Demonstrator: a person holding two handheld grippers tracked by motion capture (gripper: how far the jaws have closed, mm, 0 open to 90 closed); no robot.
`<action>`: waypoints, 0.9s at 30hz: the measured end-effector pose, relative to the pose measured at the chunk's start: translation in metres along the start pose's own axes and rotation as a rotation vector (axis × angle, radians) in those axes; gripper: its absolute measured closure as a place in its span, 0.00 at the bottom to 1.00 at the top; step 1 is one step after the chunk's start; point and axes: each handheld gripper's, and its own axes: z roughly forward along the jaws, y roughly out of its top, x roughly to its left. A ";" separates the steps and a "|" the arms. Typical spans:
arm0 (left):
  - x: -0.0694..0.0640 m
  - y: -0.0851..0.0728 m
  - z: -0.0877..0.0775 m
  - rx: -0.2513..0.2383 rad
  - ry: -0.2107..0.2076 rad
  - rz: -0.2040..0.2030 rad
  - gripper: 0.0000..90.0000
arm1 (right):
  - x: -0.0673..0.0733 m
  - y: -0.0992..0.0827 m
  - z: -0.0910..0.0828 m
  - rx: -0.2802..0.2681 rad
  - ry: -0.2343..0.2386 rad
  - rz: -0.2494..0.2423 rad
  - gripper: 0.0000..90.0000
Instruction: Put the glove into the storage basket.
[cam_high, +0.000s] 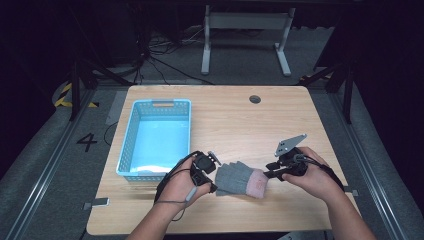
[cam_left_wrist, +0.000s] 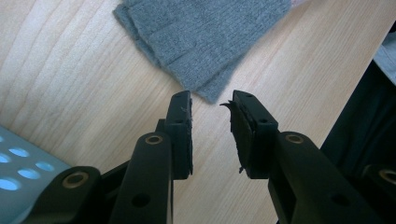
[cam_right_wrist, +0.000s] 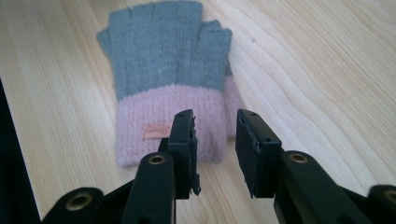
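My left tool (cam_left_wrist: 211, 112) and right tool (cam_right_wrist: 215, 128) gape empty beside the flat glove (cam_high: 241, 178) on the tabletop (cam_high: 235, 120), hands at its nine and three o'clock.

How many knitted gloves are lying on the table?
1 that I can tell: the glove lies flat on the table near its front edge, between the left gripper and the right gripper. A second underneath may be hidden.
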 end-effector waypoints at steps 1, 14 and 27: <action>0.000 0.000 0.000 0.000 0.000 0.000 0.77 | -0.002 -0.002 0.000 0.005 0.002 0.002 0.76; 0.001 0.000 0.000 0.009 -0.002 0.003 0.77 | -0.009 -0.012 0.007 0.112 0.030 0.024 0.76; 0.002 0.001 0.005 0.022 -0.008 0.001 0.76 | -0.012 -0.020 0.019 0.182 0.048 0.016 0.74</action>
